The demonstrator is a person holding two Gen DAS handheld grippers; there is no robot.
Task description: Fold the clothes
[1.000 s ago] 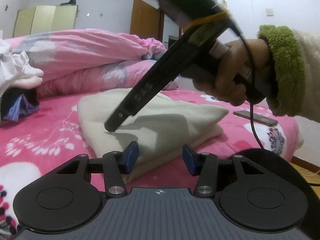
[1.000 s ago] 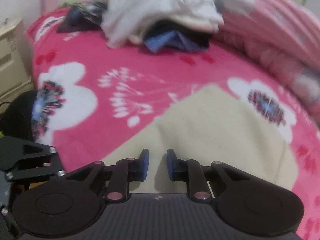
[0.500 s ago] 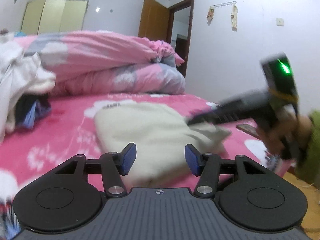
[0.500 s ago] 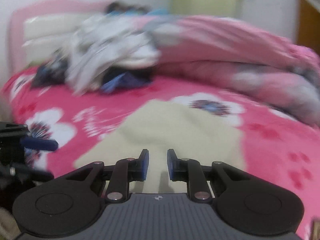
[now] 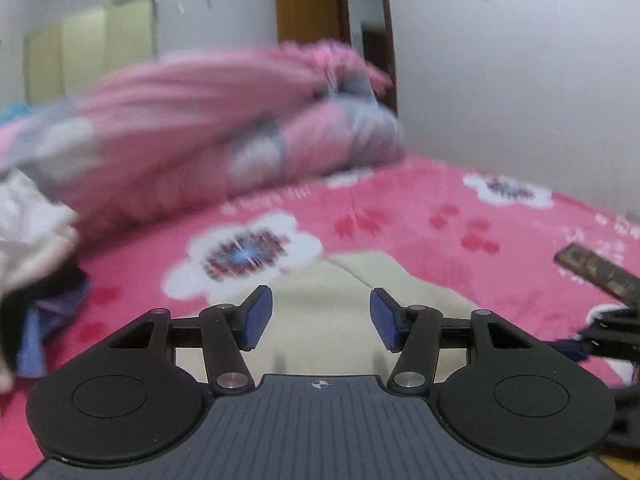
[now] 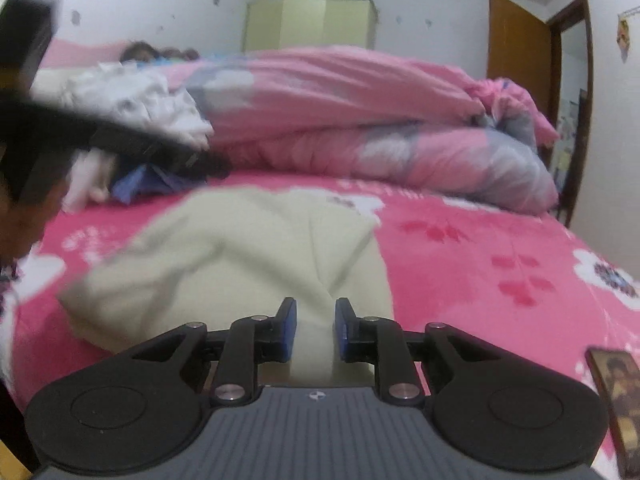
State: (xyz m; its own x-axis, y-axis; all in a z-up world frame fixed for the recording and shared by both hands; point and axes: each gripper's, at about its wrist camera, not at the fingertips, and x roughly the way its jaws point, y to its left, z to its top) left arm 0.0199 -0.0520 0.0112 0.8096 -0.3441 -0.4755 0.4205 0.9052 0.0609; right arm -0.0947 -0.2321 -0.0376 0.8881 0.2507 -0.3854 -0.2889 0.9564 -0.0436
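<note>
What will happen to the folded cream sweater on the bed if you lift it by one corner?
The folded cream fleecy sweater would probably flop and come unfolded: its layers are soft, with rounded edges and a loose crease. It looks fairly light, as it barely dents the pink flowered blanket. It seems fuzzy rather than slippery, so it would likely drag, not slide, when pushed.

This is a bedroom in a home. A big bed (image 6: pixel 500 248) with a pink flower cover fills most of the room. A puffy pink quilt (image 6: pixel 360 120) lies bunched up on it, next to a pile of clothes (image 6: pixel 148 100). A yellow-green wardrobe (image 6: pixel 312 24) stands by the white wall, and a brown wooden door (image 6: pixel 516 36) is open in the corner.
</note>
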